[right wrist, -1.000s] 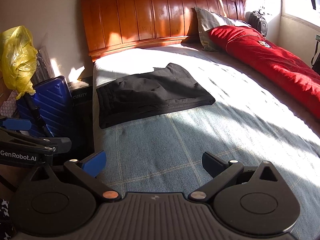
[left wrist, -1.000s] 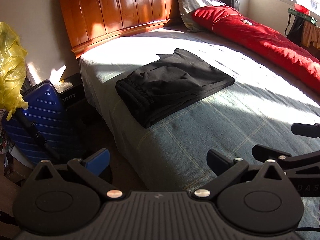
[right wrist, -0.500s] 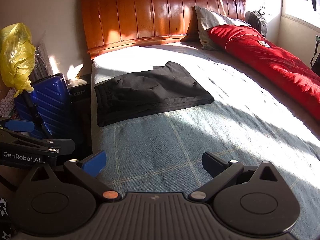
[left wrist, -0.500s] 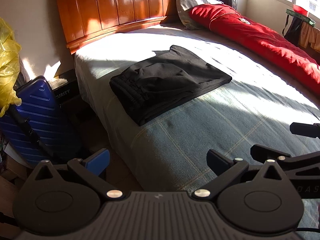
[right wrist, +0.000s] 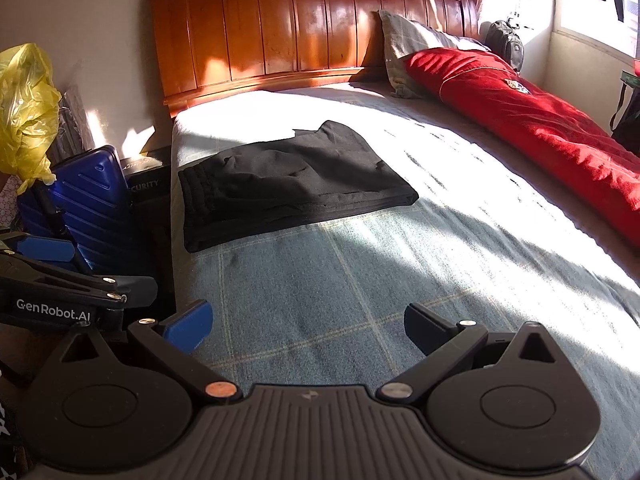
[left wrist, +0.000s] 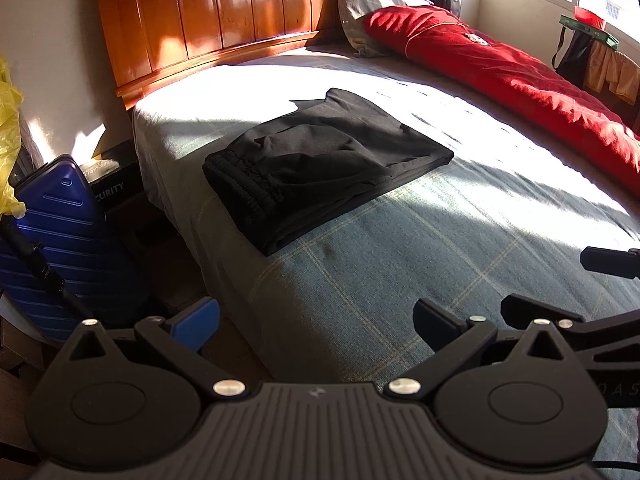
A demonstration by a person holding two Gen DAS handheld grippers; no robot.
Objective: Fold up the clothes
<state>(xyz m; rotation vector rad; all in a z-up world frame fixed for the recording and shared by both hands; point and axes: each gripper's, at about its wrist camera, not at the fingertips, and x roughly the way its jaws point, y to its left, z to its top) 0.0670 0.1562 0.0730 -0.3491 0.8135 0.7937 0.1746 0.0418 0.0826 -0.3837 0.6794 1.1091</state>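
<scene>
A folded pair of black trousers (left wrist: 320, 164) (right wrist: 292, 184) lies flat on the bed, near its left edge, elastic waistband toward the edge. My left gripper (left wrist: 316, 320) hovers open and empty over the bed's near left corner, well short of the trousers. In the right wrist view my right gripper (right wrist: 308, 326) is open too, holding nothing, above the blue-green checked sheet (right wrist: 360, 280). The other gripper's fingers (left wrist: 608, 262) poke in from the right in the left wrist view; the left gripper (right wrist: 60, 276) shows at the left edge of the right wrist view.
A red quilt (left wrist: 500, 76) (right wrist: 540, 128) runs along the bed's far side, with a grey pillow (right wrist: 404, 48) against the wooden headboard (right wrist: 304, 36). Beside the bed stand a blue suitcase (left wrist: 60, 240) (right wrist: 92, 200), a black box (right wrist: 148, 188) and a yellow plastic bag (right wrist: 24, 108).
The left wrist view has swung slightly left and closer; the trousers sit more central in it. The right view has barely shifted. Both grippers stay open and empty.
</scene>
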